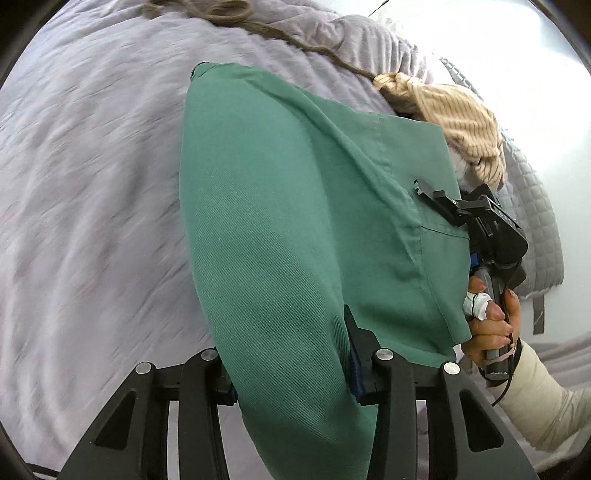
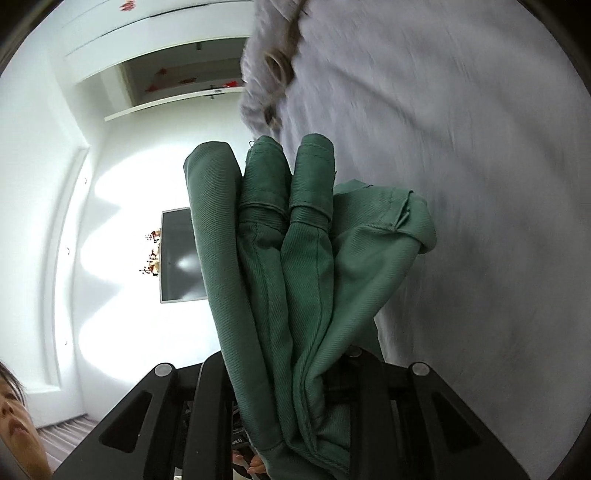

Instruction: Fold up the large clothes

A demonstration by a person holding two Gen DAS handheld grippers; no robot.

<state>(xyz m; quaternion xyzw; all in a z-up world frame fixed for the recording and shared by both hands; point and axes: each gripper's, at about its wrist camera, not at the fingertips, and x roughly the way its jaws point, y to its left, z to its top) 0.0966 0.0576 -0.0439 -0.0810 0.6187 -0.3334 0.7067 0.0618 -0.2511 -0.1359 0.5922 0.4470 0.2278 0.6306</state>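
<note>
A large green garment (image 1: 288, 229) hangs stretched between both grippers above a grey bed cover (image 1: 92, 177). My left gripper (image 1: 291, 373) is shut on one thick folded end of it, the cloth filling the space between the fingers. My right gripper (image 1: 439, 199) is seen from the left wrist view, shut on the garment's far edge, a hand on its handle. In the right wrist view my right gripper (image 2: 288, 384) is shut on several bunched green layers (image 2: 280, 258) that stand up in front of the lens and hide the fingertips.
A beige knitted garment (image 1: 454, 114) and a brown knitted piece (image 1: 229, 14) lie on the bed at the far side. A quilted grey blanket (image 1: 532, 199) hangs at the bed's right edge. White walls, a dark screen (image 2: 177, 254) and a person's face (image 2: 14, 417) show in the right wrist view.
</note>
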